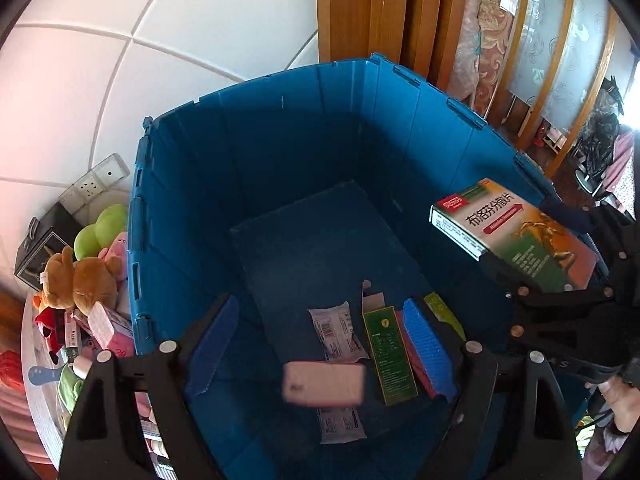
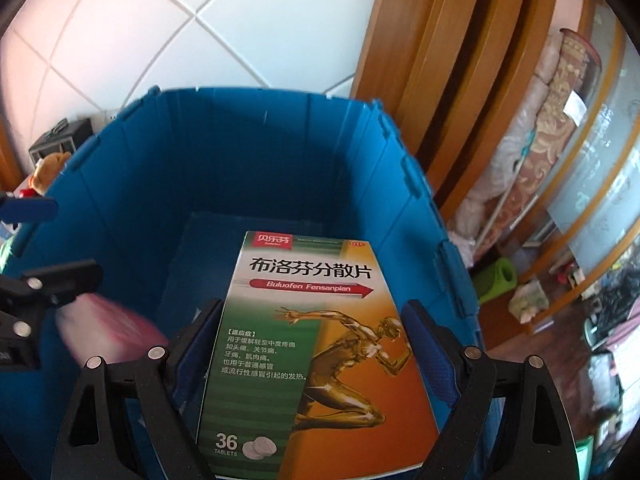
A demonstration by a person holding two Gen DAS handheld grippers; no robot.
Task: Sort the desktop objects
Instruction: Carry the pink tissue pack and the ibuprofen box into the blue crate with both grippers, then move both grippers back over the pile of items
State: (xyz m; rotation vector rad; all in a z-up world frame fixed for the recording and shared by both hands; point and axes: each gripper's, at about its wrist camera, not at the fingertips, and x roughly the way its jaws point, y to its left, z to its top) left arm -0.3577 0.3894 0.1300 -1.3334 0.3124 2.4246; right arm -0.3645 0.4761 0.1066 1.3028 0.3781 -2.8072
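the right gripper [image 2: 316, 364] clamps a medicine box [image 2: 320, 344] between its 2 blue pads, one pad on each long edge, at the lower middle of the right wrist view. the box is green and orange with a golden runner and "36 tablets" on its face, and it hangs over the open blue crate [image 2: 248, 152]. in the left wrist view the same box [image 1: 516, 236] shows at the right edge, over the crate's right rim, in the black jaws of the right gripper [image 1: 532, 280].

the left gripper [image 1: 324, 344] stands wide, its pads touching nothing. a blurred pink pack [image 1: 324, 384] sits between them at lower centre, in mid-air over the crate [image 1: 280, 152] floor. on that floor lie 2 white sachets [image 1: 340, 336], a slim green box [image 1: 390, 356] and a red pack just beside it.

left of the crate is a heap: a brown plush toy [image 1: 80, 280], a green ball [image 1: 100, 232], pink boxes [image 1: 112, 330]. white tiled wall fills the upper left.
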